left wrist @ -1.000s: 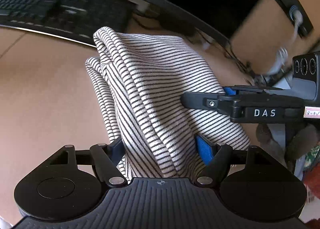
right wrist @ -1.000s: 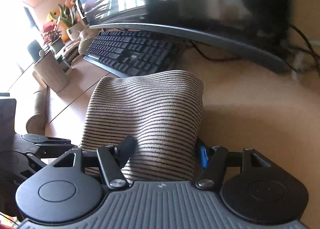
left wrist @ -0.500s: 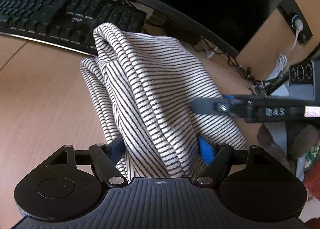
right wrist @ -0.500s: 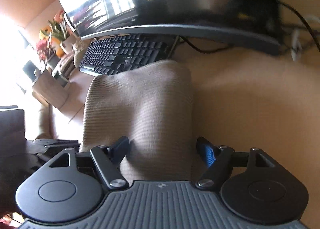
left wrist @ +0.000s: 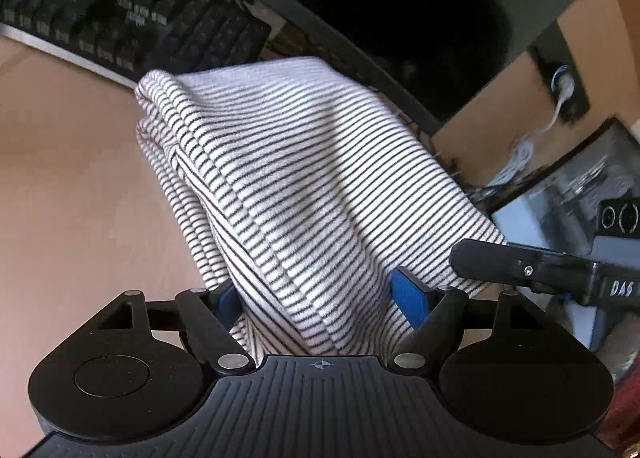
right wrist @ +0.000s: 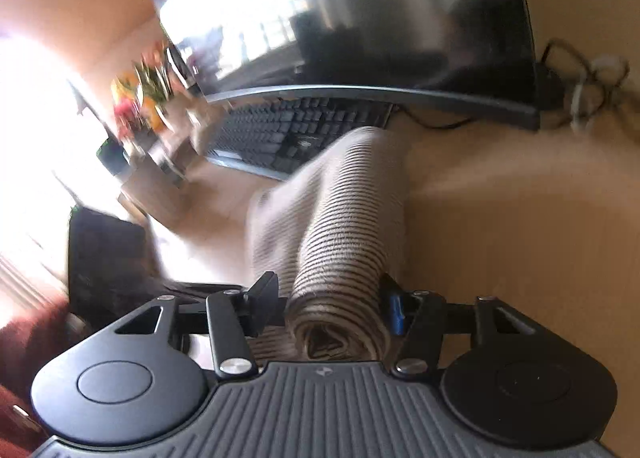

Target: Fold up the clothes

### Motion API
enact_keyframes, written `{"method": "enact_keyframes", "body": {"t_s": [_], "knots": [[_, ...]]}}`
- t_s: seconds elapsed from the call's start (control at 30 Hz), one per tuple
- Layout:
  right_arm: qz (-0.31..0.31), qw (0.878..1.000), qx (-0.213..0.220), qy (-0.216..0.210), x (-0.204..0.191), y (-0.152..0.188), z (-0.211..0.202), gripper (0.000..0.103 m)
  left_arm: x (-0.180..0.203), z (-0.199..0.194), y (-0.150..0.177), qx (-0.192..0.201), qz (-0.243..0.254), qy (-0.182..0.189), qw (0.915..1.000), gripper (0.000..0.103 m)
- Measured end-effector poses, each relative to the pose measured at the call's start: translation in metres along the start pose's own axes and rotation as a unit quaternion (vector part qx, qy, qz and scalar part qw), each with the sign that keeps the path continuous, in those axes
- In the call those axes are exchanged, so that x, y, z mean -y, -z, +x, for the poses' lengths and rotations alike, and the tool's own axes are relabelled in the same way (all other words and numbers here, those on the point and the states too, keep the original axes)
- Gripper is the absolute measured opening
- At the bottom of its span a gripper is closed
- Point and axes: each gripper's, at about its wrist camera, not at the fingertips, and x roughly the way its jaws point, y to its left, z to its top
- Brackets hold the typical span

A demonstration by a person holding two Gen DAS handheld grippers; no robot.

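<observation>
A white garment with thin black stripes (left wrist: 304, 185) lies bunched on the tan desk (left wrist: 72, 197) and rises into both grippers. My left gripper (left wrist: 318, 298) holds a thick fold of it between its blue pads, which stand wide. In the right wrist view the same garment (right wrist: 344, 242) is gathered into a narrow roll between the fingers of my right gripper (right wrist: 332, 306). Those jaws are closing on that roll. One black finger (left wrist: 492, 258) of the right gripper shows at the right edge of the left wrist view, beside the cloth's hem.
A black keyboard (left wrist: 132, 29) and a curved monitor (right wrist: 360, 17) stand just behind the garment. White cables (left wrist: 520, 153) and a wall socket are at the right. Plants and pots (right wrist: 140, 97) sit far left. Bare desk (right wrist: 500, 238) lies to the right.
The right gripper has narrowed and squeezed the broad fold into a tight roll while lifting and pulling back. In the left wrist view its finger slid right and down off the cloth.
</observation>
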Motion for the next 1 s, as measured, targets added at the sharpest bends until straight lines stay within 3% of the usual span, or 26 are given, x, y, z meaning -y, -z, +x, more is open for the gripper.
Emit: {"method": "enact_keyframes", "body": {"t_s": [0.13, 0.23, 0.33, 0.43, 0.6, 0.7, 0.83, 1.0], "knots": [[-0.073, 0.992, -0.041, 0.089, -0.007, 0.02, 0.02, 0.049, 0.007, -0.017, 0.0, 0.008, 0.032, -0.038, 0.9987, 0.079], [-0.091, 0.991, -0.03, 0.095, -0.015, 0.027, 0.021, 0.049, 0.018, -0.047, -0.009, 0.044, 0.056, -0.054, 0.996, 0.083], [-0.103, 0.989, -0.029, 0.101, -0.021, 0.027, 0.023, 0.049, 0.033, -0.067, -0.03, 0.082, 0.082, -0.04, 0.9925, 0.091], [-0.099, 0.99, -0.028, 0.1, -0.022, 0.024, 0.02, 0.051, 0.039, -0.053, -0.044, 0.067, 0.094, -0.04, 0.9925, 0.092], [-0.092, 0.991, -0.017, 0.094, -0.019, 0.026, 0.007, 0.064, 0.03, -0.023, -0.024, 0.014, 0.055, -0.115, 0.9917, 0.09], [-0.092, 0.991, -0.023, 0.097, -0.018, 0.028, 0.011, 0.067, 0.027, -0.017, -0.004, 0.008, 0.041, -0.118, 0.9921, 0.089], [-0.085, 0.991, -0.026, 0.101, -0.018, 0.032, 0.017, 0.069, 0.042, -0.014, 0.003, 0.025, 0.048, -0.096, 0.9939, 0.073], [-0.092, 0.99, -0.031, 0.106, -0.02, 0.034, 0.021, 0.074, 0.059, -0.013, 0.006, 0.03, 0.088, -0.088, 0.9917, 0.075]]}}
